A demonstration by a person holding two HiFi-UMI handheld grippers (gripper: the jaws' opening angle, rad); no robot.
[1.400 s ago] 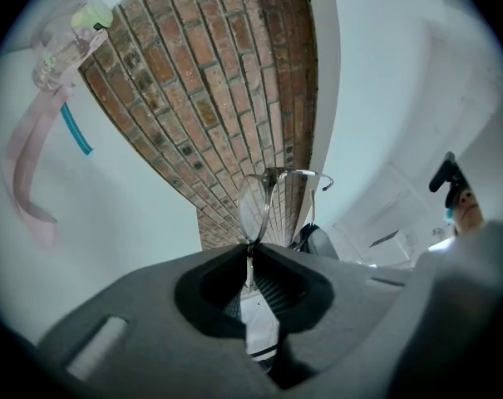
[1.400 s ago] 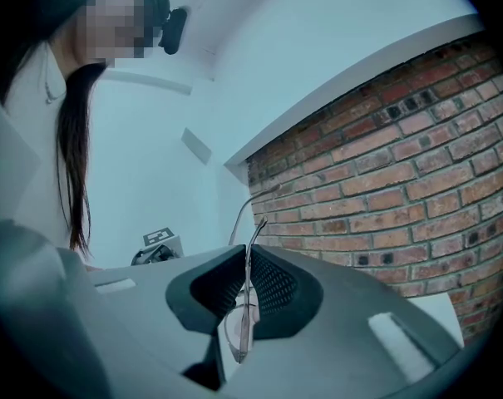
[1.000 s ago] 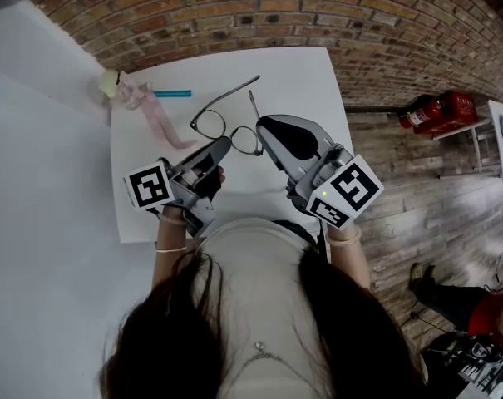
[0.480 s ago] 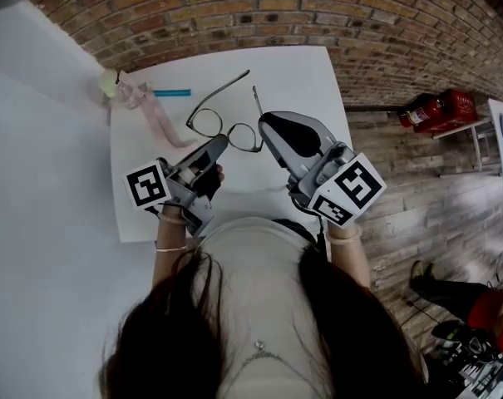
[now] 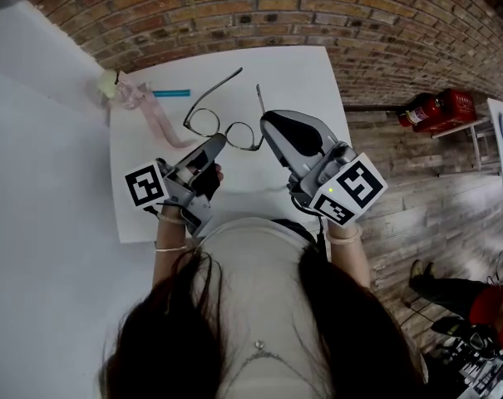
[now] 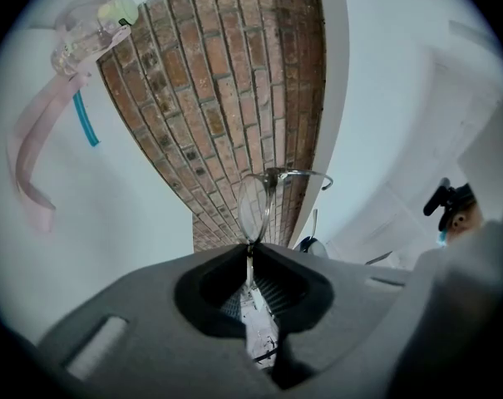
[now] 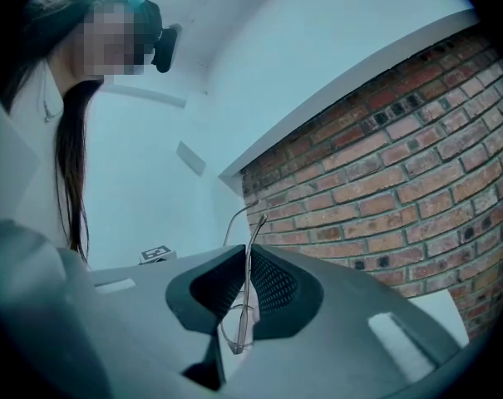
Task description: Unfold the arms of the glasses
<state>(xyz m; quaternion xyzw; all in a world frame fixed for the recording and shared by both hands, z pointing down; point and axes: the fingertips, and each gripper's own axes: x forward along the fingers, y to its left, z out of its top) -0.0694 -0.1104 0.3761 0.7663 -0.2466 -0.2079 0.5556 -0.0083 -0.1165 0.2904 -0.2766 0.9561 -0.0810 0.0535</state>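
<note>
Since a second ago the glasses (image 5: pixel 222 126) have turned a little between the two grippers. The tip of the long arm has swung away from the right gripper (image 5: pixel 263 124) toward the left. The short arm now stands straighter just beyond that gripper's tips. Both grippers have barely shifted.

The left gripper (image 5: pixel 220 140) has its jaws pressed together on the thin rim of the glasses, and in the left gripper view one lens stands edge-on just past the tips. The right gripper's jaws are likewise closed on the frame, at the other end of the glasses. In the right gripper view, part of a lens shows low between the jaws and a thin arm rises out beyond them. The glasses sit between the two sets of tips, over the white table (image 5: pixel 305 77), with both arms pointing away from the grippers. Whether the glasses touch the table cannot be told.

Farther out, to the left of the left gripper, a pink strap (image 5: pixel 157 119) lies on the table, with a pale yellow cap (image 5: pixel 110 81) at its far end and a blue stick (image 5: pixel 173 93) just beside it. Beyond the table's far edge runs a brick wall (image 5: pixel 234 7). Well off to the right of the right gripper, a red fire extinguisher (image 5: pixel 438 108) lies on the wooden floor (image 5: pixel 401 206).
</note>
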